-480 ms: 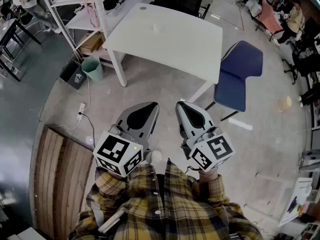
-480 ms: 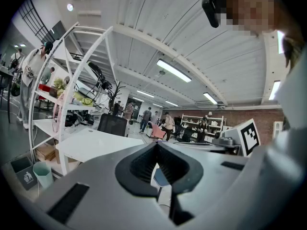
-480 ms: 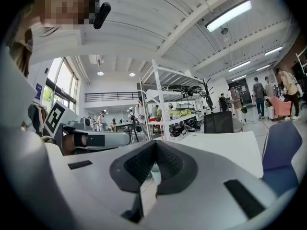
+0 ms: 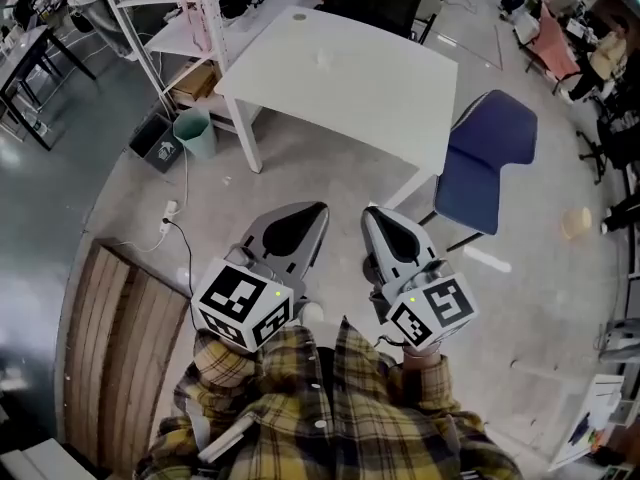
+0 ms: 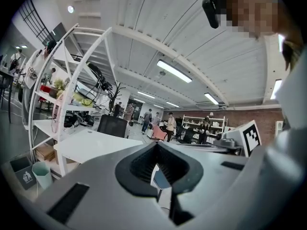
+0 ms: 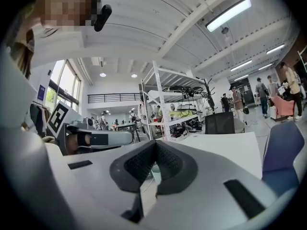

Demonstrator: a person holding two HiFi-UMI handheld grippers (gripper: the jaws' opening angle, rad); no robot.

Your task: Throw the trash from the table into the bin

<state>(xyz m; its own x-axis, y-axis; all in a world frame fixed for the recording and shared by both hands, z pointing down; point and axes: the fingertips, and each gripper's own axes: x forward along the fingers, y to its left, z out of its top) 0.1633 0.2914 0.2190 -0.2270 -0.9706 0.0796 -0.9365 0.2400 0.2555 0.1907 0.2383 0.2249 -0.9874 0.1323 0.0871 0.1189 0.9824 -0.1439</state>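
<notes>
Holds the left claw [image 4: 318, 210] and the right claw [image 4: 368, 212] level and side by side above the floor, just in front of a plaid shirt [image 4: 320, 408]. Grips nothing: both clenched, pads pressed together. Faces a white tabletop [image 4: 370, 88] with one small pale scrap of trash [image 4: 322, 58] lying toward its far side, well apart from both claws. Cannot tell the scrap's long axis or heading: too small. Finds a teal bin [image 4: 195, 133] upright on the floor just beside the tabletop's left leg, a dark box [image 4: 153, 146] next to it, a blue chair [image 4: 490, 153] at the right.
</notes>
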